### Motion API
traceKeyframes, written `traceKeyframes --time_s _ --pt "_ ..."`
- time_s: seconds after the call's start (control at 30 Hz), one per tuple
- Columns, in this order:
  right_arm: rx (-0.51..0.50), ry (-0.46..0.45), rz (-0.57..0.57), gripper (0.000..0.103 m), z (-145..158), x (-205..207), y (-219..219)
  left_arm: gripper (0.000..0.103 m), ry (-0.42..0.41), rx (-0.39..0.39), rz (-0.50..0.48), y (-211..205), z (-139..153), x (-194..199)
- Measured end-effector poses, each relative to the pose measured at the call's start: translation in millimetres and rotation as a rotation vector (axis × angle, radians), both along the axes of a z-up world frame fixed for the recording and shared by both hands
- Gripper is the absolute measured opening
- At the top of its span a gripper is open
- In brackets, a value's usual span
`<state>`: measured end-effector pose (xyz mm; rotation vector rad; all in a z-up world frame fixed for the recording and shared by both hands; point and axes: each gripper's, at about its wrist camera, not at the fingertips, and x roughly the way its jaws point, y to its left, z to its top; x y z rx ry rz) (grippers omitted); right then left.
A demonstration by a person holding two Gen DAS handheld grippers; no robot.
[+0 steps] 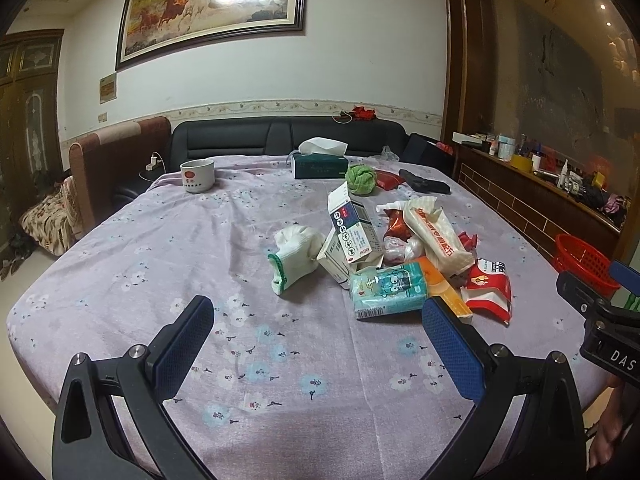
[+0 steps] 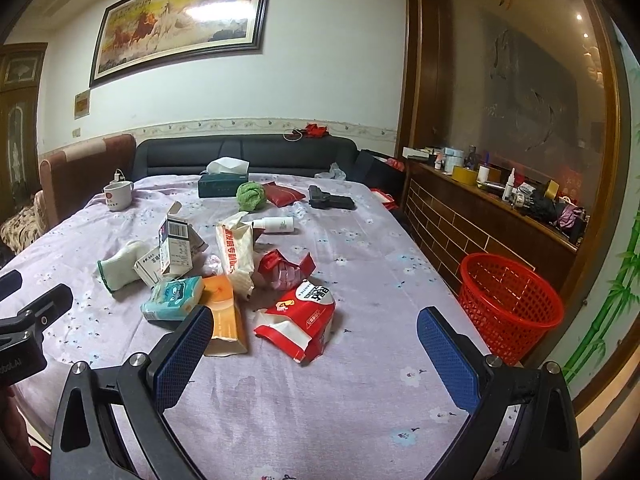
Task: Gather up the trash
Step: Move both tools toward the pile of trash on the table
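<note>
since both the left gripper and right gripper hang released and empty, collecting hasn't begun; next, grasp the red wrapper left of the red basket.

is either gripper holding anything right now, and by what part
Nothing is held. The left gripper and right gripper both stand open above the lilac floral tablecloth, short of the pile of wrappers.
</note>
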<state>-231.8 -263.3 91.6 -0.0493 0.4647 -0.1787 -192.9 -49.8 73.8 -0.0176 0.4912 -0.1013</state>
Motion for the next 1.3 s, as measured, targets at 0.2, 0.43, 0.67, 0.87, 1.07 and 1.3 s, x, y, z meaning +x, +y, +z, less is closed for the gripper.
traceKeyframes --time_s 0.2,0.43,0.67,0.87,1.07,1.3 --pt "0.002 0.006 0.000 0.103 -0.1 1.4 -1.2 0.103 0.002 0.000 -0.004 -1.5 -1.0 0.5" --pt "0.005 0.014 0.002 0.103 -1.1 2.6 -1.1 0.103 0.006 0.002 -0.008 -3.8 -2.7 1.0" --pt "0.005 0.022 0.004 0.103 -2.9 3.0 -0.1 0.103 0.010 0.002 -0.010 -5.2 -3.3 1.2" --pt "0.008 0.030 0.006 0.103 -4.1 3.6 0.8 0.103 0.021 -0.001 -0.017 -6.4 -7.2 1.0" --pt "0.033 0.052 0.025 0.101 -6.3 9.4 -2.5 0.103 0.052 -0.013 -0.022 2.2 -9.3 9.4" --pt "0.062 0.085 0.066 0.096 -5.4 20.9 -7.7 0.103 0.113 -0.055 -0.029 24.5 -7.8 30.4"
